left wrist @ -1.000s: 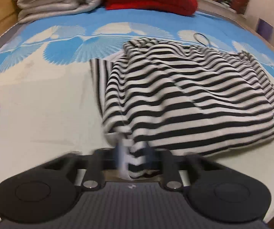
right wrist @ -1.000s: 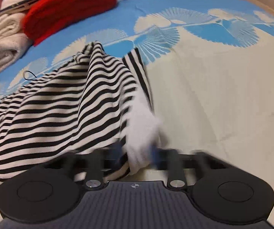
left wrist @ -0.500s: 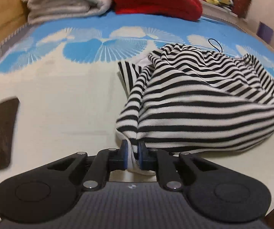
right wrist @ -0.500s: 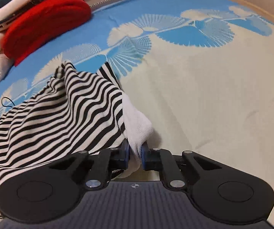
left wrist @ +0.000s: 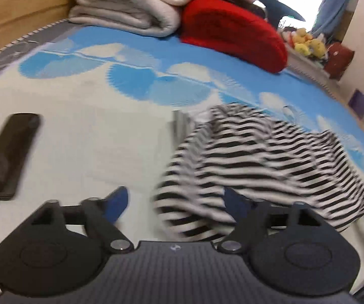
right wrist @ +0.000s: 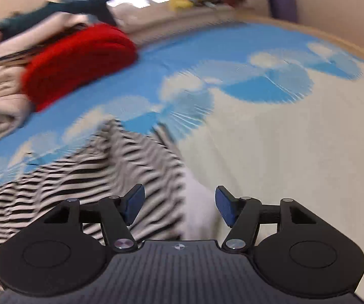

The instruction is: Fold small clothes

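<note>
A black-and-white striped garment (left wrist: 263, 167) lies bunched on the bed in front of both grippers; it also shows in the right wrist view (right wrist: 85, 177), with a white inner part (right wrist: 197, 202) at its near edge. My left gripper (left wrist: 175, 202) is open, its jaws wide apart just over the garment's near left corner. My right gripper (right wrist: 179, 207) is open, with the garment's near edge lying between its jaws. Both views are motion-blurred.
The bed has a blue and cream fan-pattern cover (left wrist: 131, 81). A dark phone (left wrist: 9, 154) lies at the left. Folded beige blankets (left wrist: 131, 7) and a red cushion (left wrist: 232, 38) sit at the bed's far end. Stuffed toys (left wrist: 306, 43) stand behind.
Both grippers were shut on the garment's near corners; now both have opened and let go. The garment has dropped onto the bed, and both grippers have lifted back.
</note>
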Demonstrator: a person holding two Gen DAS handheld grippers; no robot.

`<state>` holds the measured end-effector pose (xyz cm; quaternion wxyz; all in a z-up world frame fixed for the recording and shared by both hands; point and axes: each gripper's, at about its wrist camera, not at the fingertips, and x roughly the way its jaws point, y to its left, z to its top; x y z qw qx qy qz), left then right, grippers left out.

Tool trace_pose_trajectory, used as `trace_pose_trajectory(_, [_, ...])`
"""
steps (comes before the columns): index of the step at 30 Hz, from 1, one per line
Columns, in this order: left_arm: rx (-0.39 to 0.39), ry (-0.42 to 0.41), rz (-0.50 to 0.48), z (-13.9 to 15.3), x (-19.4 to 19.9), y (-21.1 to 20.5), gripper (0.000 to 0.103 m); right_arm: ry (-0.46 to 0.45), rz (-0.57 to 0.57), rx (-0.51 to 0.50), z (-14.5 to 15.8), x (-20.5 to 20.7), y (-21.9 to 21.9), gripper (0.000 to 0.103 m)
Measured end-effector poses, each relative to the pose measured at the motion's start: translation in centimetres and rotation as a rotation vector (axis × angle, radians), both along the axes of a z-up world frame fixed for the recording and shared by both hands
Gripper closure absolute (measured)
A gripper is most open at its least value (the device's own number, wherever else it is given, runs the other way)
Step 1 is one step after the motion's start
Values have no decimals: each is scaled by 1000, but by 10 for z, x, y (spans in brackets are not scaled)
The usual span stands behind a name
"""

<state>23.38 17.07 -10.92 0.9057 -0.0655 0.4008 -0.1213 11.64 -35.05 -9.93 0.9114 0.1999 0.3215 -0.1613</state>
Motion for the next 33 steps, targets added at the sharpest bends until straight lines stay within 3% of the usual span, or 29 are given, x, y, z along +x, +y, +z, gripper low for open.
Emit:
trace_pose_trajectory(2, [32, 51, -5, -7, 11, -20, 15, 91, 67, -32, -14, 14, 12, 42])
trace_pose_trajectory(3, [81, 91, 5, -16, 20, -28, 15, 194, 84, -78, -27, 24, 18, 41])
trace_pose_trajectory(4, [192, 156, 21, -31, 29, -37, 15, 307, 88, -137, -41, 33, 23, 41])
trace_pose_trajectory(5, [275, 198, 29, -41, 34, -44, 14, 364, 91, -183, -50, 37, 27, 34])
trace_pose_trajectory(6, [317, 205, 26, -45, 34, -47, 13, 362, 79, -209, -48, 36, 30, 26])
trace_pose_trajectory(9, [262, 63, 59, -14, 22, -42, 13, 317, 62, -200, -36, 31, 28, 29])
trace_pose_trajectory(10, [234, 25, 82, -4, 19, -40, 12, 211, 16, -216, -18, 19, 27, 29])
trace_pose_trajectory(12, [166, -38, 108, 16, 24, -44, 12, 90, 51, -227, 2, 18, 29, 29])
trace_pose_trajectory(17, [128, -101, -5, 47, 75, -115, 12, 12, 181, -178, 25, 86, 33, 35])
trace_pose_trajectory(19, [125, -95, -60, 35, 100, -148, 12, -4, 197, -168, 25, 103, 34, 48])
trace_pose_trajectory(21, [140, -64, -105, 11, 129, -169, 12, -7, 223, -152, 11, 156, 29, 54])
trace_pose_trajectory(24, [198, -3, -99, -39, 167, -180, 10, 49, 201, -137, -22, 196, 17, 57])
trace_pose_trajectory(25, [186, 13, -94, -52, 175, -179, 3, 83, 184, -124, -36, 206, 12, 57])
trace_pose_trajectory(27, [155, 38, -73, -68, 186, -170, 0, 129, 167, -88, -67, 218, 1, 54])
trace_pose_trajectory(28, [146, 32, -68, -68, 186, -166, 0, 70, 175, -116, -70, 213, 3, 53])
trace_pose_trajectory(30, [146, 28, -59, -59, 183, -164, 0, 86, 222, -200, -68, 215, 12, 53])
trace_pose_trajectory(33, [123, 22, -31, -40, 171, -159, 0, 65, 196, -160, -44, 208, 13, 52])
